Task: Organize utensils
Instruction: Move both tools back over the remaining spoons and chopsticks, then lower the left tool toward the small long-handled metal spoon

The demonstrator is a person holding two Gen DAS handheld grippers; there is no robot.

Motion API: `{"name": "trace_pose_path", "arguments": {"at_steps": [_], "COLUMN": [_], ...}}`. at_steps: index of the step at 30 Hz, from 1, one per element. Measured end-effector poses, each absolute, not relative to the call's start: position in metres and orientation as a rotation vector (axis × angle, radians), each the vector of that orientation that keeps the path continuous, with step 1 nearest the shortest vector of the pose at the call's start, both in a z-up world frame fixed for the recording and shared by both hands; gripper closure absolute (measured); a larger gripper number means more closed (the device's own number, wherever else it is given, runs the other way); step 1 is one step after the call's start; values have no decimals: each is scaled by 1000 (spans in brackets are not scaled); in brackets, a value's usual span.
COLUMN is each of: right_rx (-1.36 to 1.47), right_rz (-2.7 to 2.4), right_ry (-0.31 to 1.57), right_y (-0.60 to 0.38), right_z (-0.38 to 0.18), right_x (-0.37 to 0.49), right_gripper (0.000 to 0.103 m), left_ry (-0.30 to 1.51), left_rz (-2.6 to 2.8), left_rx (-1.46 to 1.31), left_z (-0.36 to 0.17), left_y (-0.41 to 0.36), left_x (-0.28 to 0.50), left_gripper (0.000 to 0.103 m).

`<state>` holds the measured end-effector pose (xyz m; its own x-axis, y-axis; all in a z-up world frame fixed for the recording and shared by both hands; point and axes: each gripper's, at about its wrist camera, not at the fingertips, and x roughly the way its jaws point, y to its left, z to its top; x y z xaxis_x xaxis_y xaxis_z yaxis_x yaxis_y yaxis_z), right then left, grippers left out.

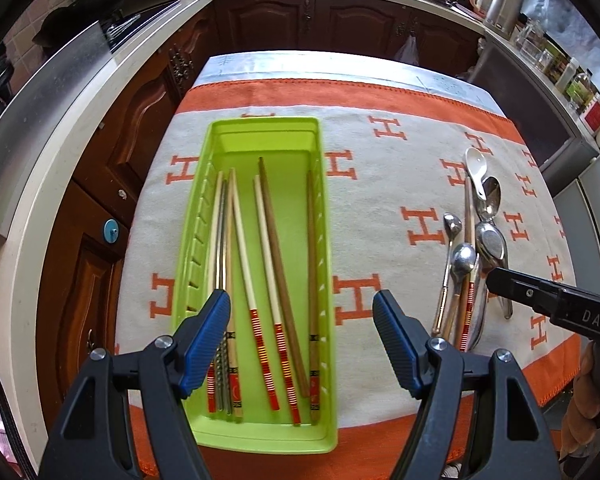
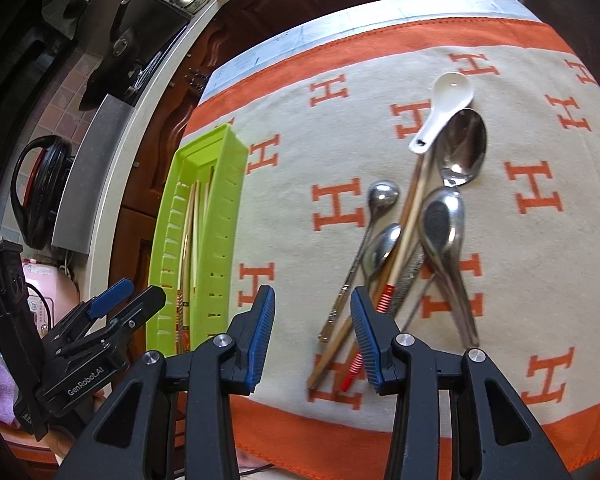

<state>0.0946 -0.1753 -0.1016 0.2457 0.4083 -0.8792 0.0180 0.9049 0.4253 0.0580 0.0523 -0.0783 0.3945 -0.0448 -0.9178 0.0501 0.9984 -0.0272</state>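
Note:
A lime green tray (image 1: 320,216) lies on the cloth and holds several chopsticks (image 1: 268,264) side by side. My left gripper (image 1: 302,304) hovers above the tray's near half, open, with nothing between its pads. To the right lies a loose pile: a white ceramic spoon (image 2: 448,100), a large steel spoon (image 2: 462,148), a steel soup spoon (image 2: 440,216), two small steel spoons (image 2: 384,194) and one red-banded chopstick (image 2: 404,240). My right gripper (image 2: 312,300) hangs open over the near left end of that pile, gripping nothing.
The cream cloth with orange H marks (image 2: 540,208) covers a small table; its orange border (image 2: 320,432) marks the near edge. Dark wooden cabinets (image 1: 148,128) and a pale counter (image 1: 60,120) run along the left and back. A black kettle (image 2: 40,192) stands at left.

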Motion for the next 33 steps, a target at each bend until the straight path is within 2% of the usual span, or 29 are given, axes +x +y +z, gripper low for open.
{"name": "trace_pose_path", "arguments": {"at_steps": [33], "right_rx": [448], "right_rz": [160], "right_ry": [1263], "right_y": [-242], "right_z": [-118], "right_x": [93], "right_gripper": [65], "left_ry": [1233], "left_rz": [-247], "left_rx": [21], "left_z": [-95], "left_y": [-32], "left_x": [98], "left_gripper": [31]}}
